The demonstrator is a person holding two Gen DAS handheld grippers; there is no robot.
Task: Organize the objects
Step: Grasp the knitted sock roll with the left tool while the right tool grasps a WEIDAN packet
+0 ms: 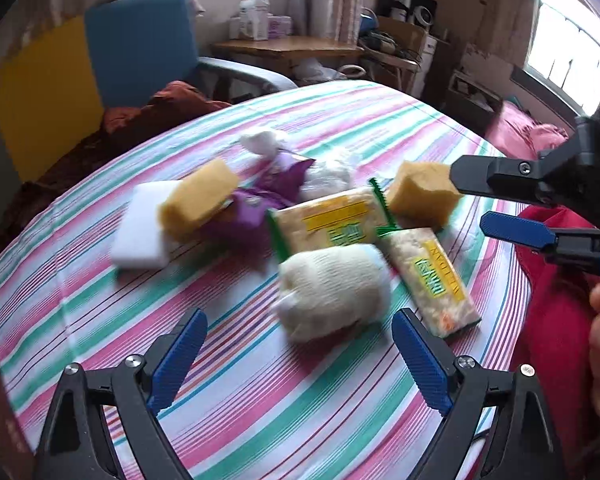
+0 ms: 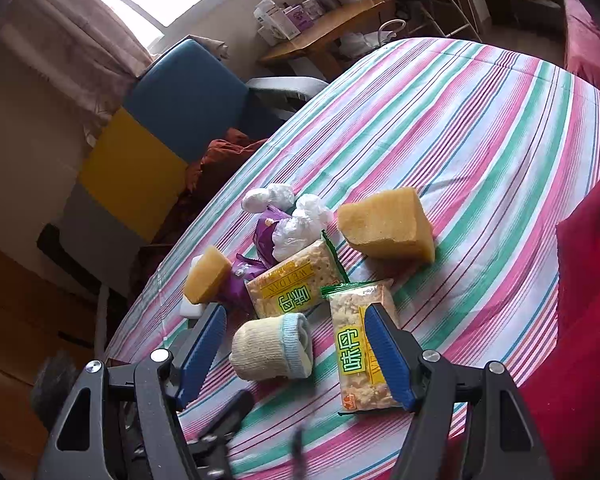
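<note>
Objects lie in a cluster at the frame centre on the striped cloth (image 1: 260, 380): white foam block (image 1: 140, 232), yellow sponge (image 1: 198, 198), rolled sock (image 1: 334, 290), cracker packet (image 1: 434, 280). Left gripper (image 1: 300, 356) and right gripper (image 2: 296, 354) both spread, holding nothing.

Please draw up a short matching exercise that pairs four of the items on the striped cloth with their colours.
Things:
1. rolled sock
2. foam block
3. snack wrapper
4. sponge

Colours:
a. purple
b. plain white
c. yellow-orange
d. cream with a pale blue cuff

Pairs: 1-d, 2-b, 3-a, 4-c
</note>
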